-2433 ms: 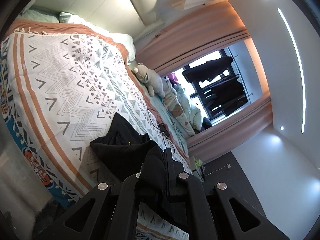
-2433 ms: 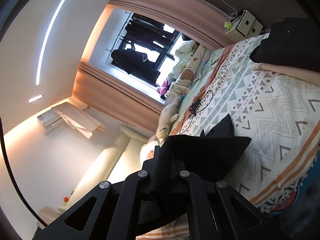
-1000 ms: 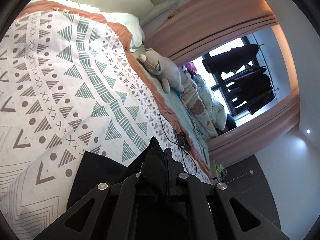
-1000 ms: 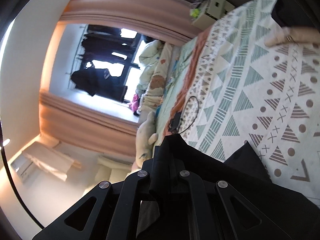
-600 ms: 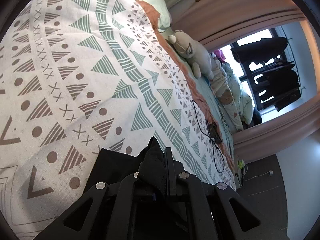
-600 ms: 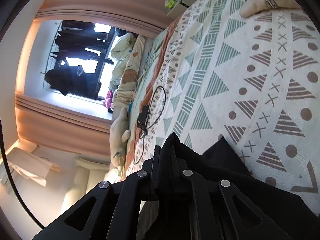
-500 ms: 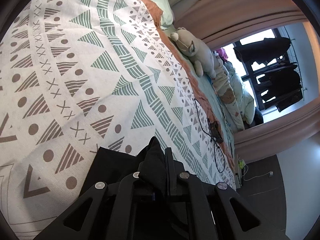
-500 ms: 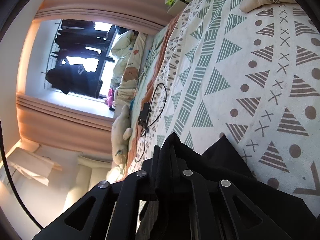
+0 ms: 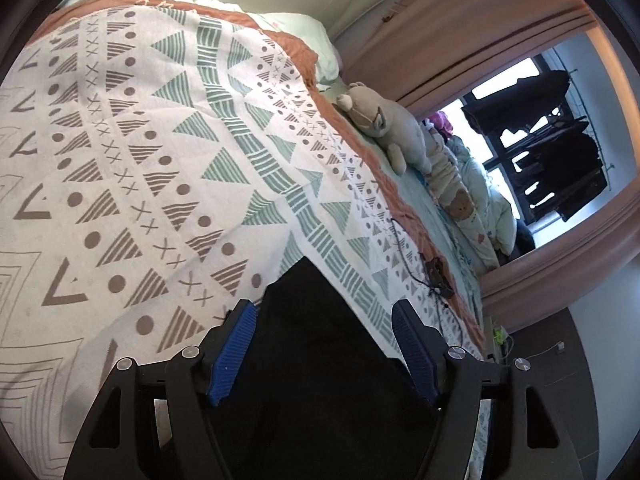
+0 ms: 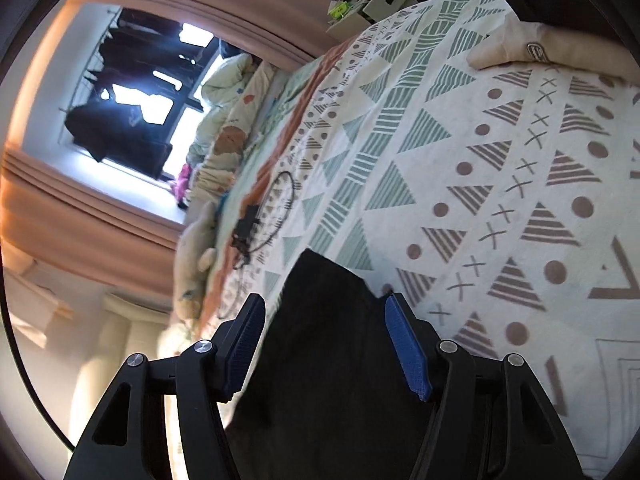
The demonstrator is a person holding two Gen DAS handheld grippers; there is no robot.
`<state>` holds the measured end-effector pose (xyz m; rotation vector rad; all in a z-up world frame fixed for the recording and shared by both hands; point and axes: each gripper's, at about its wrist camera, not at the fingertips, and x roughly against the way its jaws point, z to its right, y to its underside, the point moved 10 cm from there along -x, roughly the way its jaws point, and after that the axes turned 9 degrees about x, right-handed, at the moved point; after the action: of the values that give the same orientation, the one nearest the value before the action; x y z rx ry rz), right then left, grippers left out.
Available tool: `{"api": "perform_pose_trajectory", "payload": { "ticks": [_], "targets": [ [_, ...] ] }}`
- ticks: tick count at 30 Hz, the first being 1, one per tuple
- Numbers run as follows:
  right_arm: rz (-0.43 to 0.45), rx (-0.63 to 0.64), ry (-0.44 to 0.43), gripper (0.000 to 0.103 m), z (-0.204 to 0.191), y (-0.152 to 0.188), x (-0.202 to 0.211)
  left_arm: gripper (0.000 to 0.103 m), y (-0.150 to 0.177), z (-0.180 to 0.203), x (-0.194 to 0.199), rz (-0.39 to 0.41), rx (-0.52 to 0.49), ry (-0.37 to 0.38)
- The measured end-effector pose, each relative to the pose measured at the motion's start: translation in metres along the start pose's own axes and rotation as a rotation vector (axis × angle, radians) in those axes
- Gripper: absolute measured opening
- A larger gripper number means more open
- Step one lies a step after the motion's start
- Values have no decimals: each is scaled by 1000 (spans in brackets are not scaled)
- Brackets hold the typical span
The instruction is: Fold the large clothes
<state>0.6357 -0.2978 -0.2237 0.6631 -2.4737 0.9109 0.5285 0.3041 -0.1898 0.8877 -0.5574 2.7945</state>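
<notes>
— Where's the garment?

— The black garment [image 9: 320,364] lies flat on my patterned bedspread [image 9: 132,152], one corner pointing toward the window side.

— And your grippers?

— My left gripper [image 9: 324,320] is spread wide, blue pads on either side of the cloth, pinching nothing. My right gripper [image 10: 324,320] is likewise released above another corner.

— Any writing?

— A small patch on the beige item [image 10: 548,52], too small to read.
</notes>
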Motion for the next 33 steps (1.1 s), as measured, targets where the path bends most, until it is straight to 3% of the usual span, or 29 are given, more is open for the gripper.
{"api": "perform_pose_trajectory", "payload": {
  "ticks": [4,7,11,14,16,19,20,21,22,23,28,33],
  "targets": [
    [-55,75,67,63,1,10,-9,71,8,-25,-2,-15,-26,-112],
    [-148,198,161,63,3,23,-24,71,18,-38,-8,-45,-115,-183],
    [-176,342,308,63,14,26,-28,71,32,-58,-21,-106,-186,-243],
    [-213,313,270,63,20,30,-36,67,42,-61,-31,-145,-225,-242],
    [-245,315,282,63,27,36,-43,63,47,-59,-37,-161,-259,-245],
    [-270,369,356,62,35,40,-48,39,59,-58,-52,-211,-310,-257],
    [-271,391,383,59,37,40,-49,24,61,-58,-55,-221,-317,-255],
    [-265,411,388,43,34,39,-47,15,63,-56,-57,-222,-324,-251],
    [-259,439,388,17,29,39,-46,12,63,-54,-57,-215,-338,-251],
    [-253,466,382,9,22,39,-45,7,62,-50,-56,-200,-354,-252],
    [-166,594,366,3,-11,34,-34,2,52,-33,-49,-140,-358,-227],
    [-89,590,351,2,-25,21,-27,1,46,-21,-55,-127,-363,-211]
  ]
}}
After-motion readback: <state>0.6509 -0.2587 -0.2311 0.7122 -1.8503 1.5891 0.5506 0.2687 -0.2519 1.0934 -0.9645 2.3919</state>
